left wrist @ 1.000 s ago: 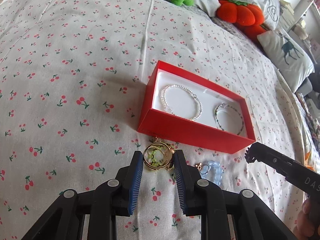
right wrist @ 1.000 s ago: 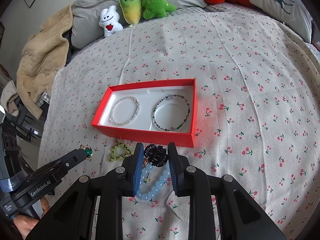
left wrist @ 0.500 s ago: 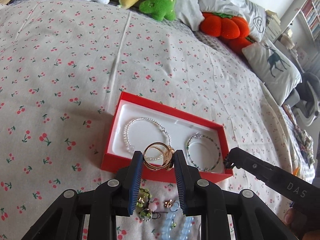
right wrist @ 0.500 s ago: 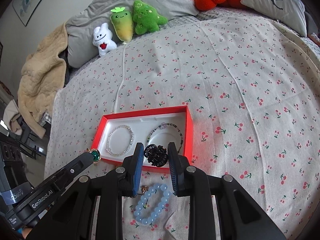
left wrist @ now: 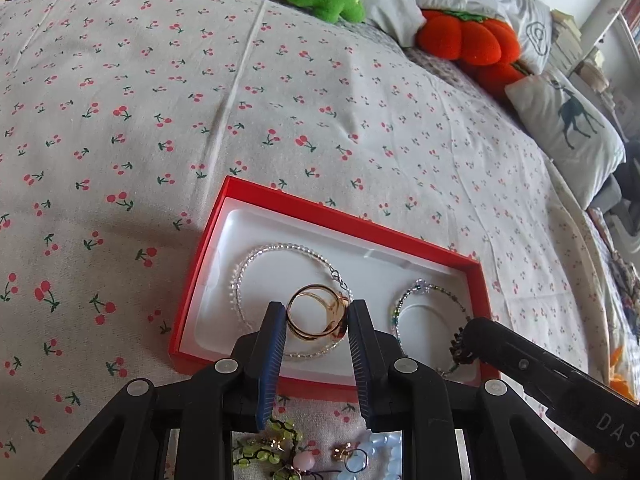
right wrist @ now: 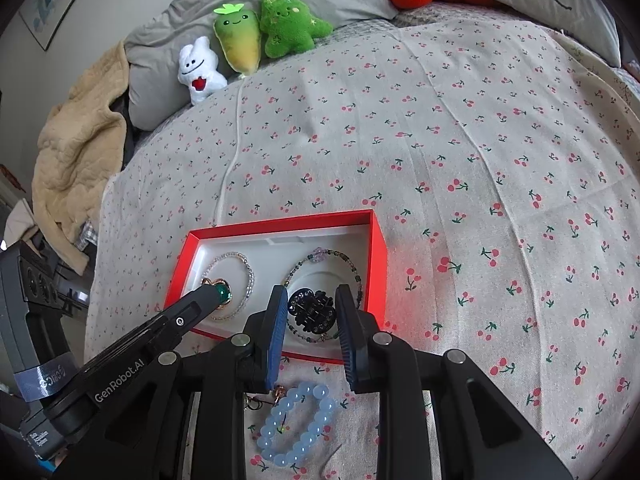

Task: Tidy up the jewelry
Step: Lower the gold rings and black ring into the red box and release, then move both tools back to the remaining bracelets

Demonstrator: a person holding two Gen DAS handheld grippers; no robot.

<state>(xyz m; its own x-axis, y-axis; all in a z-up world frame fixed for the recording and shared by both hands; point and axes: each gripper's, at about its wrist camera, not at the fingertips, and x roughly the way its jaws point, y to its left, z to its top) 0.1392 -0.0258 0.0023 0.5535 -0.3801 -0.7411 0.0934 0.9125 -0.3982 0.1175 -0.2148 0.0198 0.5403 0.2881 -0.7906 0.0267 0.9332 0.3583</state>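
A red box (left wrist: 208, 240) with a white insert lies on the cherry-print bedspread and holds a pearl bracelet (left wrist: 256, 256) and a green beaded bracelet (left wrist: 424, 288). My left gripper (left wrist: 318, 316) is shut on a gold ring (left wrist: 316, 314) and holds it over the pearl bracelet. My right gripper (right wrist: 311, 310) is shut on a black hair claw clip (right wrist: 311, 310) and holds it over the green beaded bracelet (right wrist: 352, 264). The box also shows in the right wrist view (right wrist: 378, 256).
In front of the box lie a light blue bead bracelet (right wrist: 298, 420), a green bead charm (left wrist: 264, 446) and small earrings (left wrist: 348, 454). Plush toys (right wrist: 256, 40) and pillows (left wrist: 568, 120) line the far edge of the bed.
Both grippers have lifted their items off the bedspread and moved forward, so they now hang over the inside of the red box.
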